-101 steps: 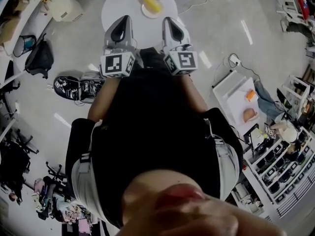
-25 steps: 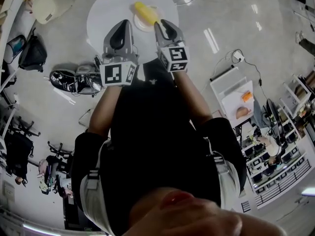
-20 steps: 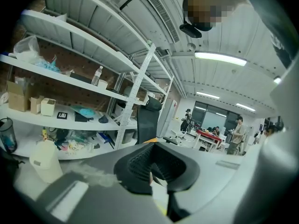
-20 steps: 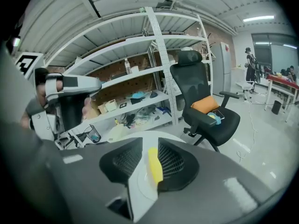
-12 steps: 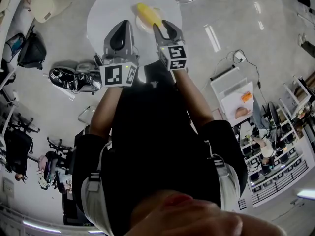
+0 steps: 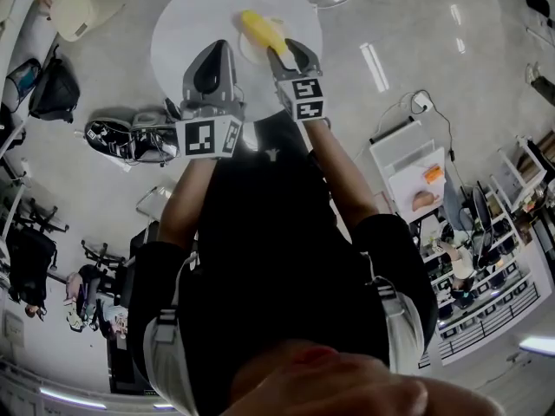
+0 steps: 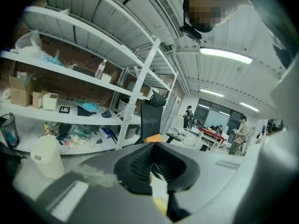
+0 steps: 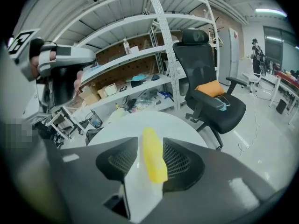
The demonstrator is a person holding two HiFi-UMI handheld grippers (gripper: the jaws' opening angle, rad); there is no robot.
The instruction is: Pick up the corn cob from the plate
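Note:
A yellow corn cob (image 6: 258,26) lies on a small white plate (image 6: 246,50) on the round white table (image 6: 186,33). My right gripper (image 6: 287,53) hovers just at the cob's near end, and its jaws have just been opening. In the right gripper view the cob (image 8: 153,160) shows lengthwise in the gap of the right gripper (image 8: 150,148), over the plate (image 8: 140,190), and the pads do not press on it. My left gripper (image 6: 215,47) hangs over the table to the left of the plate, shut and empty. The left gripper (image 7: 156,176) shows only a thin slit.
A black office chair (image 8: 210,97) with an orange cushion stands beyond the table. Metal shelves (image 8: 135,55) full of boxes line the wall. A white bin (image 6: 82,7), a black bag (image 6: 48,81) and dark gear (image 6: 130,141) lie on the floor to the left.
My right gripper has sunk toward the cob and its jaws have spread apart. The left gripper has lowered a little and stays shut.

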